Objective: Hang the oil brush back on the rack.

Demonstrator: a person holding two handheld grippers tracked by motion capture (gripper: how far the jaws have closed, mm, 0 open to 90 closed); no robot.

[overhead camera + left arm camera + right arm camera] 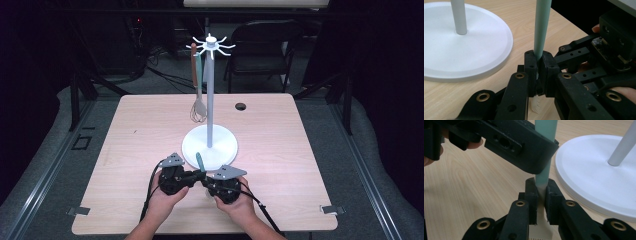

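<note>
A utensil with a pale green handle (541, 27) stands nearly upright just in front of the white round base (192, 145) of a rack, near the front middle of the tabletop (280, 130). Its lower end turns cream-white and ridged, like a brush or comb head, seen below the jaws in both gripper views. No brand, label or writing can be read on it or on anything else here.

Both claws have hold of this utensil. The left claw (541, 72) has its jaws pressed tight on the green handle. The right claw (541, 200) grips lower down, where the green meets the cream part, with its pads closed against it. In the high view the two claws (186, 176) (212, 182) meet tip to tip around the handle (200, 161), each held in one of the person's hands, the left hand (162, 197) and the right hand (237, 202) resting low over the front edge of the tabletop.

Behind them the rack's grey-white pole (210, 100) rises from the base to a ring of short hooks (211, 46). A whisk (198, 111) with a brown handle hangs from one hook on the left side, beside another green-handled item. A small dark round hole (241, 106) sits in the tabletop farther back, and a dark chair (262, 45) stands beyond the far edge.
</note>
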